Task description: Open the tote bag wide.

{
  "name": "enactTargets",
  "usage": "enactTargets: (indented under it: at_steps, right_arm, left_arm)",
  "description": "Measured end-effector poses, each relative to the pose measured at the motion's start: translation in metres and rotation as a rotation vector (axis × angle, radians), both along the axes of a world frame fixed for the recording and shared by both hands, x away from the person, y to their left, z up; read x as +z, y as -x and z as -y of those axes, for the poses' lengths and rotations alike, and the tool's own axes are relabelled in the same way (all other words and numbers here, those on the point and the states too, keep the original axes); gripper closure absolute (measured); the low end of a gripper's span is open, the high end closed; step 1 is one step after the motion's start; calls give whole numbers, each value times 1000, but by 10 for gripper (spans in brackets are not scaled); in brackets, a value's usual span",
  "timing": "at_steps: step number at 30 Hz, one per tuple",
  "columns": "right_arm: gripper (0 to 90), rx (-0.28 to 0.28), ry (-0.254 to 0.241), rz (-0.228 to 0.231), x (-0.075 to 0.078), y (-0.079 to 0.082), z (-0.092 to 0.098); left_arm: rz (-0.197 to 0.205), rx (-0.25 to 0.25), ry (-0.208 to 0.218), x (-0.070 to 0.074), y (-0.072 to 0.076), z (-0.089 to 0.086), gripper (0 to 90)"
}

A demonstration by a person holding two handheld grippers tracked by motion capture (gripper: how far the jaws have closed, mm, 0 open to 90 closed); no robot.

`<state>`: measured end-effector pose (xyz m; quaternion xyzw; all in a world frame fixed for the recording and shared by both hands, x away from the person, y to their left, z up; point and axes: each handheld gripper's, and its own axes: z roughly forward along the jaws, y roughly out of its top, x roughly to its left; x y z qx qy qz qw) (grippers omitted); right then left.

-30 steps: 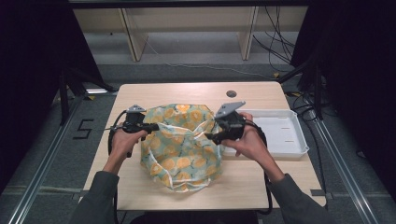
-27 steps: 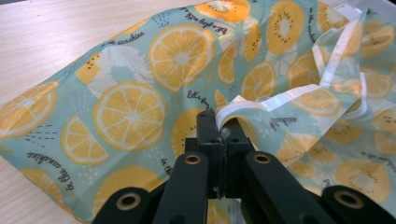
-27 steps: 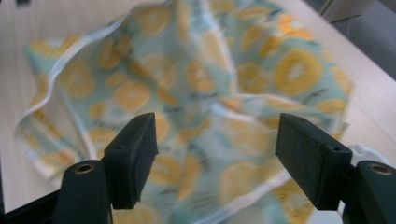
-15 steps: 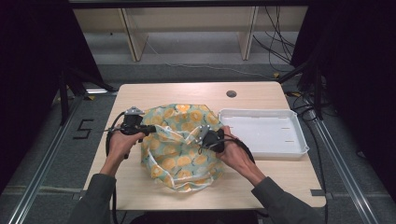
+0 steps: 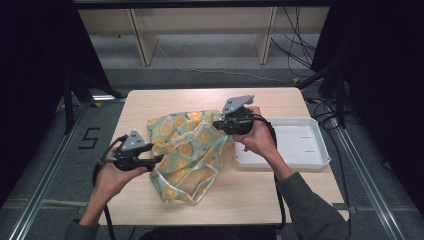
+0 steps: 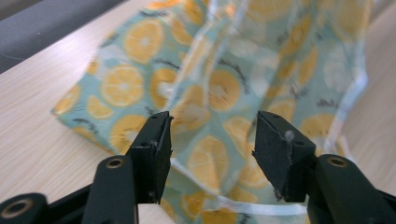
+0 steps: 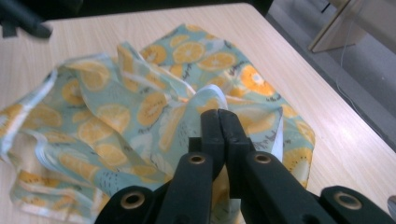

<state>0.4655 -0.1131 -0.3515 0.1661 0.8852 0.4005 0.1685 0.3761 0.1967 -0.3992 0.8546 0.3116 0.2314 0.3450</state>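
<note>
At the left of the high view, the left hand-held gripper (image 5: 159, 159) is at the left edge of the light green cloth with orange slice print (image 5: 187, 150). Its jaws have just been opening and now stand apart, with cloth between them but not pressed. The cloth lies crumpled on the pale wooden counter (image 5: 280, 195). The right hand-held gripper (image 5: 216, 124) is closed on a fold of the cloth, just beside the white plastic tray (image 5: 300, 142).

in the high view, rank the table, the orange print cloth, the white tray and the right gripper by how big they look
1. table
2. orange print cloth
3. white tray, looking close to the cloth in area, so that order is unsure
4. right gripper, raised nearer the camera, yet plainly smallest
</note>
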Motion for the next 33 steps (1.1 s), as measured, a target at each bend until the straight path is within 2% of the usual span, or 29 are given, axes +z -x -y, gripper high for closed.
enactTargets:
  at_steps: [1,3,6,7,8,9,10,11,12,13,14,16,18,19,20,21,22,23,24,25,26,27,28,29,30,31,33]
  right_arm:
    - [900,-2,-5,5,0,1,0]
    - [900,3,-21,7,1,4,0]
    - [900,7,-41,9,5,6,2]
    - [900,7,-41,9,5,6,2]
    - [900,-4,-59,11,6,6,5]
    - [900,-4,-62,10,6,6,6]
    - [900,-2,-60,3,7,6,7]
    - [900,-7,-64,15,5,4,9]
    - [900,-10,-66,20,4,3,11]
    - [900,-18,-71,16,3,3,12]
    - [900,-21,-67,12,1,1,14]
    - [900,-46,-49,17,-4,-2,18]
    - [900,-80,0,24,-13,-7,20]
    - [900,-92,20,17,-18,-9,21]
    - [900,-102,30,12,-24,-12,21]
    - [900,-102,30,12,-24,-12,21]
    - [782,-130,77,-3,-38,-17,20]
    - [705,-151,94,-4,-41,-18,20]
    - [614,-181,111,6,-45,-18,19]
    - [614,-181,111,6,-45,-18,19]
    - [483,-216,102,5,-43,-12,21]
    - [457,-221,86,29,-41,-8,23]
    - [435,-179,33,39,-37,1,24]
    - [413,-156,9,26,-34,7,25]
    - [389,-132,-13,25,-31,13,26]
    - [384,-97,-41,19,-27,24,26]
    - [339,-57,-59,22,-28,40,21]
  left_arm:
    - [-22,-6,-26,-9,-3,9,432]
    - [-103,1,-72,-31,-14,26,370]
    - [-146,40,-213,-61,-28,45,268]
    - [-146,40,-213,-61,-28,45,270]
    - [-167,87,-244,-78,-38,49,289]
    - [-167,87,-244,-78,-38,49,358]
    - [-144,33,-278,-84,-46,49,574]
    - [-138,28,-268,-84,-47,49,692]
    - [-123,1,-283,-82,-47,47,800]
    - [-123,1,-283,-82,-47,47,872]
    - [-60,-9,-249,-70,-45,44,886]
    - [-36,-16,-162,-50,-43,36,889]
    - [-19,-10,-90,-30,-42,29,889]
    - [4,-18,-74,-21,-43,25,889]
    - [6,-10,-42,-13,-45,22,889]
    - [6,-10,-42,-13,-45,22,889]
    - [5,-3,16,-2,-51,15,890]
    - [-2,-2,35,3,-54,12,890]
    - [-10,-5,36,6,-58,8,889]
    - [-10,-5,36,6,-58,8,890]
    - [-18,19,94,9,-64,5,890]
    - [-18,19,94,9,-64,5,890]
    - [-32,26,103,11,-70,3,890]
    - [-31,26,96,11,-72,3,890]
    - [-54,34,121,11,-74,3,889]
    - [-53,38,131,11,-77,4,889]
    - [-66,44,144,12,-80,5,889]
